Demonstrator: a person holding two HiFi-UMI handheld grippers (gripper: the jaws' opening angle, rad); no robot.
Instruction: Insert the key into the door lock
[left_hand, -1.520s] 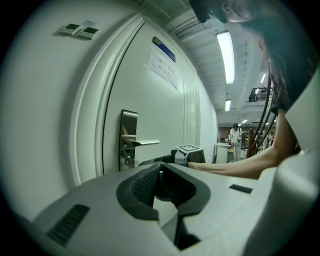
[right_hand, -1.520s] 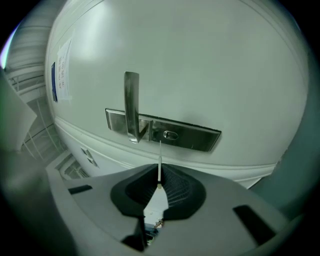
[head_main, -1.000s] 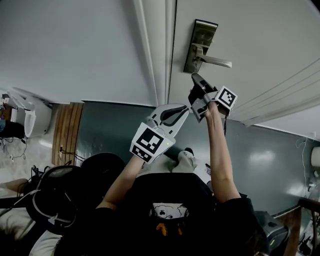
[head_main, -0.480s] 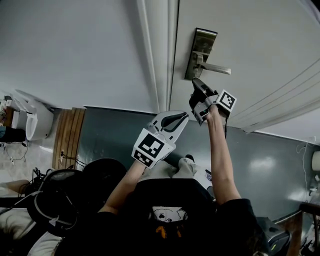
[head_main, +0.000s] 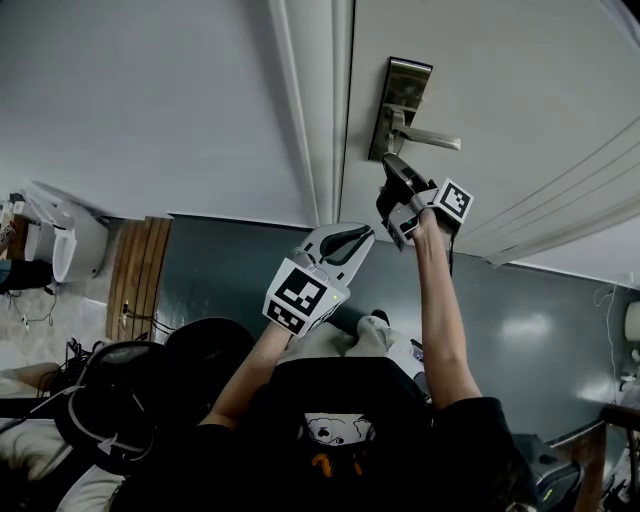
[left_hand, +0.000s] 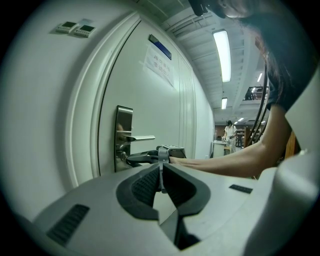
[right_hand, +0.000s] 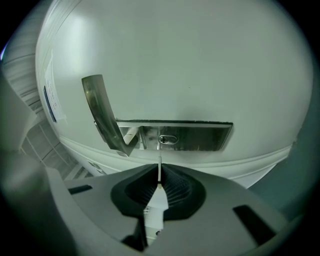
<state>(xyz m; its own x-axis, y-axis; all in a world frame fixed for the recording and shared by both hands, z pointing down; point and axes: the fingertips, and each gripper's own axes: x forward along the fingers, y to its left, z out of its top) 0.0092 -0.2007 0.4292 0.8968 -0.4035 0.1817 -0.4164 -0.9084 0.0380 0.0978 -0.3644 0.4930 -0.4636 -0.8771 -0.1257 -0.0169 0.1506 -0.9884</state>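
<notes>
A steel lock plate (head_main: 402, 102) with a lever handle (head_main: 432, 141) sits on the white door (head_main: 520, 90). My right gripper (head_main: 392, 172) is just below the plate, shut on a key. In the right gripper view the thin key blade (right_hand: 159, 169) sticks out from the shut jaws and points at the keyhole (right_hand: 167, 139), a short gap away. The lever (right_hand: 102, 111) hangs to the left of the keyhole. My left gripper (head_main: 347, 240) hangs back lower left, shut, with nothing seen between its jaws (left_hand: 161, 176). From there the right gripper (left_hand: 150, 156) shows at the lock plate (left_hand: 123, 134).
The door frame (head_main: 315, 110) runs beside the lock, with a white wall (head_main: 140, 100) to its left. A dark floor (head_main: 220, 270) lies below. A paper notice (left_hand: 159, 61) is stuck high on the door. A person stands far down the corridor (left_hand: 230, 132).
The right gripper with the key has closed in on the lower end of the lock plate. The left gripper has barely moved.
</notes>
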